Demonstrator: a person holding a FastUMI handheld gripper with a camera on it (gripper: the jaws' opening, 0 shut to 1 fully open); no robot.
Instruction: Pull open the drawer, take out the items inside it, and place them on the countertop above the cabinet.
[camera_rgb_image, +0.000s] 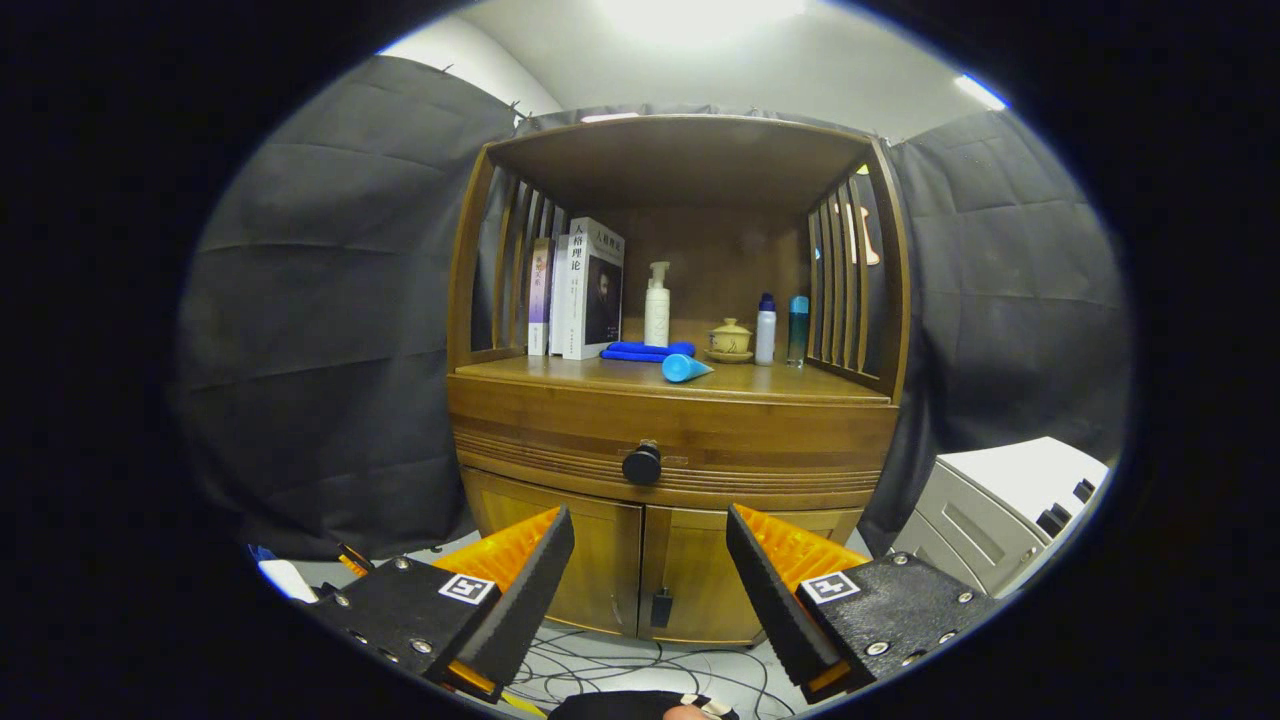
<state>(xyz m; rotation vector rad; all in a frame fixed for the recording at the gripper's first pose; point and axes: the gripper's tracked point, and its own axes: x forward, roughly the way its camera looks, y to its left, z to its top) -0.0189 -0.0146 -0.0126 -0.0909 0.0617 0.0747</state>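
Brown bamboo-like wood, ribbed along its lower edge: the drawer (672, 440) sits fully shut in the cabinet (672, 560), directly under the countertop (790, 383) and above two closed doors. Its one round black knob (641, 464) stands at the front's middle, small and smooth-looking.

Gripper (650, 570) hangs well short of the cabinet, fingers spread wide and empty, knob beyond them and slightly above the gap.

Risks, as judged: the knob is small and round, so a shallow or off-centre pinch may slip off on the pull. An upward or sideways pull could bind the drawer. Contents not visible; nothing known of their shape.

Countertop already crowded: books (585, 290), pump bottle (657, 305), blue cloth (647, 350), blue cone-shaped thing (685, 368), lidded cup (730, 338), two small bottles (780, 330). Placing items there risks toppling one; the bare front strip looks safest.

Loose cables (620, 660) lie on the floor below.
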